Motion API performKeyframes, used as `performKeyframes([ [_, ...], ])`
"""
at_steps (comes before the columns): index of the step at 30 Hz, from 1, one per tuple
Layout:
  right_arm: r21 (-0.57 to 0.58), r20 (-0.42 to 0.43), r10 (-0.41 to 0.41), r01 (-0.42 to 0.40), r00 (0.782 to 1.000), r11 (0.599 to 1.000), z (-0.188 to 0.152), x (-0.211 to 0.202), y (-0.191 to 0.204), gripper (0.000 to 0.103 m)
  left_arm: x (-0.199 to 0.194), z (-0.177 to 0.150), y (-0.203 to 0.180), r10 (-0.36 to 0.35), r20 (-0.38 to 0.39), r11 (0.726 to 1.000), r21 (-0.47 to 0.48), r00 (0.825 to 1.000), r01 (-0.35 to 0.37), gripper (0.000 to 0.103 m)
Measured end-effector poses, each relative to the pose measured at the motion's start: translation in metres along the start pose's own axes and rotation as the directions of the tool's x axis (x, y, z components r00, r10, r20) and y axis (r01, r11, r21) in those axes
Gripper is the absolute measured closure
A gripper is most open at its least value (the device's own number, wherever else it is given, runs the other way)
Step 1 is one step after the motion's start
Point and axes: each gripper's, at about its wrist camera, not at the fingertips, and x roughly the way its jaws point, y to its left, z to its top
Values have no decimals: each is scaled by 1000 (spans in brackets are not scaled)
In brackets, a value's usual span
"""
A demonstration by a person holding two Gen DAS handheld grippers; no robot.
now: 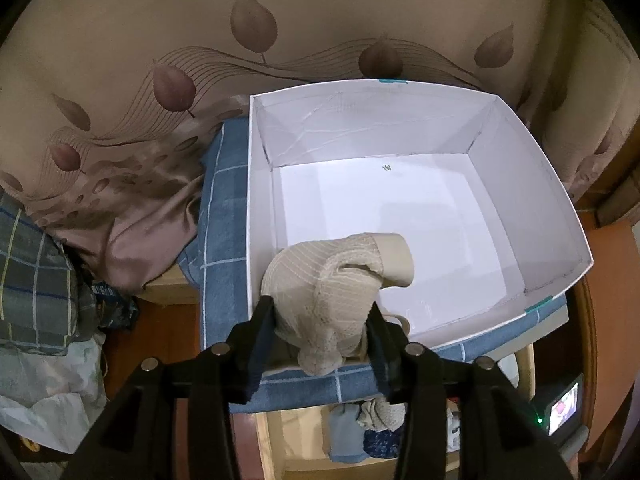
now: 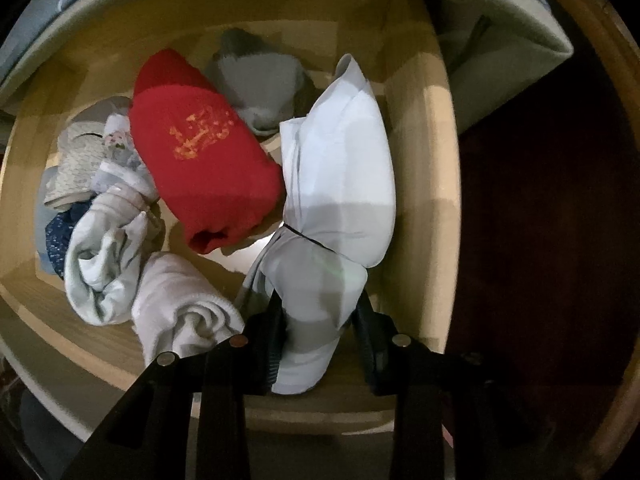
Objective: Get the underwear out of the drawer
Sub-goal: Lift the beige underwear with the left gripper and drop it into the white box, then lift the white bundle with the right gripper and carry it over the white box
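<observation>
Looking down through the left wrist view first, then the right.

Left view, carried piece: a beige lace underwear piece (image 1: 332,296) is seen draped over the near rim of the white box (image 1: 560,216), at lower centre of the frame.
Left view, jaws: the left gripper (image 1: 324,320) is seen spread on either side of the beige piece; the cloth lies between the fingers, and whether the pads press on it cannot be told.
Left view, box: only this one garment is seen at the box; the floor of it is otherwise bare. It is set on a blue checked cloth (image 1: 224,240).
Left view, bottom edge: part of the drawer is glimpsed below, with cloth in it.

Right view, drawer: the wooden drawer (image 2: 420,160) is seen from above, filling the frame.
Right view, held piece: a pale grey-white folded underwear piece (image 2: 340,168) is pinched at its lower end by the right gripper (image 2: 320,320), jaws narrowed onto the cloth, at lower centre.
Right view, left behind: a red piece (image 2: 200,152), a grey piece (image 2: 256,80) and several pale rolled pieces (image 2: 120,240) are seen in the drawer.

Progress: judged early; one piece is at the box, one is gripped but not yet lifted clear, and most of the pile is left.
</observation>
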Motion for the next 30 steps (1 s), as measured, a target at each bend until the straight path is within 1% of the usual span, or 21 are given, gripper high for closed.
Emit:
performKeyframes([
  [2,-3,6,7,-7,1000,1000,3,-6,-3,74,-1,1,1,-7,0,1000,-18,1000,7,54],
  [6,13,21,30,-30,999,999,5,-20,-10,74,-4,1,6,-39,5,997,-62,999,39,53],
  [11,22,33,49,-50,998,999,12,-33,-19,74,-24,-1,9,-98,63,992,-68,993,103,52],
  [12,22,35,57,-58,998,998,12,-35,-20,74,-28,-2,9,-102,75,992,-65,992,107,52],
  [14,26,38,67,-68,997,997,18,-39,-24,74,-41,-5,10,-105,103,992,-59,989,112,45],
  [16,32,34,89,-90,995,995,13,-42,-30,74,-51,-10,11,-107,121,992,-53,987,114,45],
  [19,30,44,91,-92,995,995,8,-52,-37,75,-63,-21,12,-108,125,993,-39,986,113,45],
  [21,35,54,111,-113,992,993,4,-59,-41,75,-69,-30,12,-103,128,994,-34,986,108,45],
  [24,31,76,120,-122,990,992,-1,-75,-40,75,-76,-47,14,-97,134,995,-24,986,102,45],
  [30,30,96,172,-176,980,984,-17,-109,-43,76,-72,-89,18,-112,93,993,-27,989,115,45],
])
